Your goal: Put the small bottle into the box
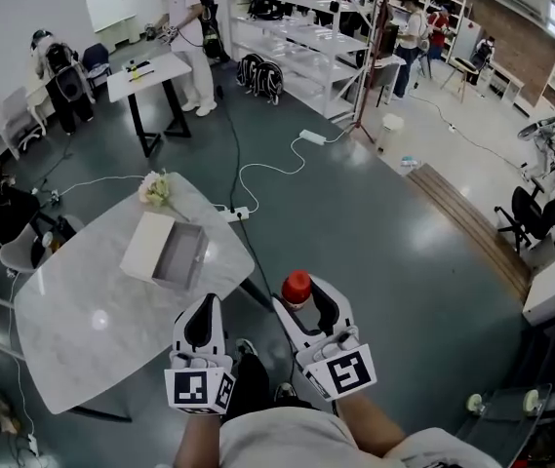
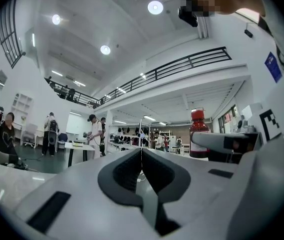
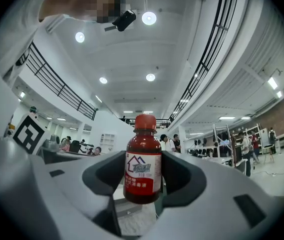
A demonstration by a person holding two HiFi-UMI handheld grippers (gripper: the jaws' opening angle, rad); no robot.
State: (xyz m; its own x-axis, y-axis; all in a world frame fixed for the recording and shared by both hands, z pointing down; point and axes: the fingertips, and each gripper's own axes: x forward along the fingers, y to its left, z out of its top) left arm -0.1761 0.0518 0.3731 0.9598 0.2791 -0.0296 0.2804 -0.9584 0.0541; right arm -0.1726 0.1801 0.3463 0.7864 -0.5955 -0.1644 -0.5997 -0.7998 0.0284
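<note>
My right gripper [image 1: 303, 297] is shut on a small dark-red bottle [image 3: 142, 164] with a red cap [image 1: 297, 286] and a white-and-red label; it holds the bottle upright, off the table's right edge. The same bottle [image 2: 197, 134] shows at the right of the left gripper view. My left gripper [image 1: 202, 313] is shut with nothing between its jaws [image 2: 142, 171], and hovers over the near right part of the marble table [image 1: 82, 310]. The open box [image 1: 166, 249], with its lid raised at its left, lies on the table ahead and to the left of both grippers.
A small bunch of flowers [image 1: 156, 189] lies at the table's far edge behind the box. A power strip and cables [image 1: 238, 213] run over the floor beyond. People stand and sit around the hall, with shelving [image 1: 306, 37] and another table [image 1: 147, 74] at the back.
</note>
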